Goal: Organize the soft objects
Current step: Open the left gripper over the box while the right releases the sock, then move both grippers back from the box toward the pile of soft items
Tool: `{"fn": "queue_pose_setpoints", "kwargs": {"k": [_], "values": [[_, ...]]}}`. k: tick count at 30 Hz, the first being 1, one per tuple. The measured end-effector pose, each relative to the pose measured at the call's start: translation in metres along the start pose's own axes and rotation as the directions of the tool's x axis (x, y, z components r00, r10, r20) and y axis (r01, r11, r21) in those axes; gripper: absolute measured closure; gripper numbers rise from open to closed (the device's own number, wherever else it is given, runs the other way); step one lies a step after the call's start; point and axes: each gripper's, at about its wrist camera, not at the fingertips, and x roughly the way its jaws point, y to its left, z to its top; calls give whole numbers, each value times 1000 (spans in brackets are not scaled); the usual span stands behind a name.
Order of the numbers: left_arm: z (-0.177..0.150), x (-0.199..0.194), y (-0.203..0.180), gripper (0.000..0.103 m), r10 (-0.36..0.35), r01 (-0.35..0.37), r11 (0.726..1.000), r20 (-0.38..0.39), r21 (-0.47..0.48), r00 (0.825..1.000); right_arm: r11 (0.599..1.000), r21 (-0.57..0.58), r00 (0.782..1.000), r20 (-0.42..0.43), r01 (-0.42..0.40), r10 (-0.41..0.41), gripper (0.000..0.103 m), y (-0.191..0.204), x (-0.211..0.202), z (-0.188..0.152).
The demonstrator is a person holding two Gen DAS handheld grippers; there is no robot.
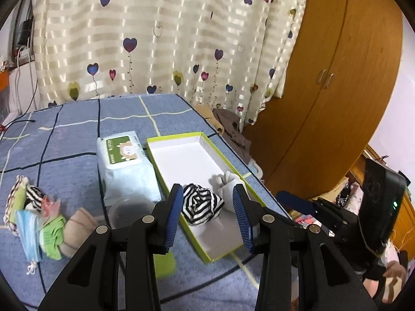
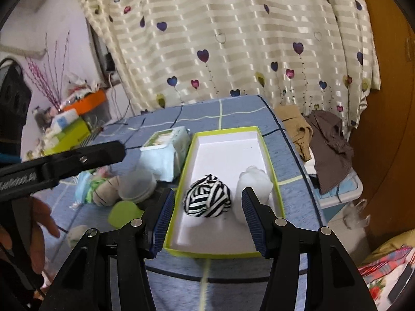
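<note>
Where left view shows wardrobe (image 1: 337,77), right view a hand (image 2: 39,223)

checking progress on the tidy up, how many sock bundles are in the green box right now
2. The striped black and white bundle lies near the middle of the green box; the white bundle sits beside it against the right wall. Nothing else shows inside, though the fingers hide the near corners.
</note>
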Motion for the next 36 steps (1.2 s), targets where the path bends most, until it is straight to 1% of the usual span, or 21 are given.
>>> {"fn": "queue_pose_setpoints", "kwargs": {"k": [8, 10, 11, 12, 13, 19, 24, 32, 36], "values": [[-23, -22, 15, 62, 74, -74, 997, 3, -12, 997, 998, -14, 998, 0, -61, 61, 49, 22, -9, -9], [-29, -31, 19, 62, 98, -97, 995, 17, -19, 995, 998, -18, 998, -4, -62, 62, 49, 28, -9, -12], [-30, -32, 20, 62, 102, -102, 995, 19, -24, 995, 998, -20, 998, -7, -64, 64, 46, 31, -9, -12], [-33, -37, 25, 62, 110, -110, 993, 20, -37, 994, 997, -20, 997, -11, -81, 80, 41, 33, -10, -13], [-35, -40, 28, 62, 119, -118, 992, 22, -47, 993, 995, -22, 995, -15, -98, 98, 39, 36, -11, -13], [-48, -53, 43, 62, 164, -162, 984, 20, -75, 986, 992, -67, 994, -23, -109, 108, 38, 55, -14, -16], [-56, -62, 47, 62, 186, -184, 981, 33, -67, 982, 988, -86, 992, -38, -125, 122, 38, 67, -15, -19], [-64, -71, 64, 62, 179, -176, 978, 17, -114, 984, 981, -123, 989, -44, -148, 143, 38, 84, -19, -19], [-73, -75, 77, 62, 197, -194, 971, 7, -137, 980, 976, -145, 987, -51, -160, 154, 38, 92, -17, -20]]}}
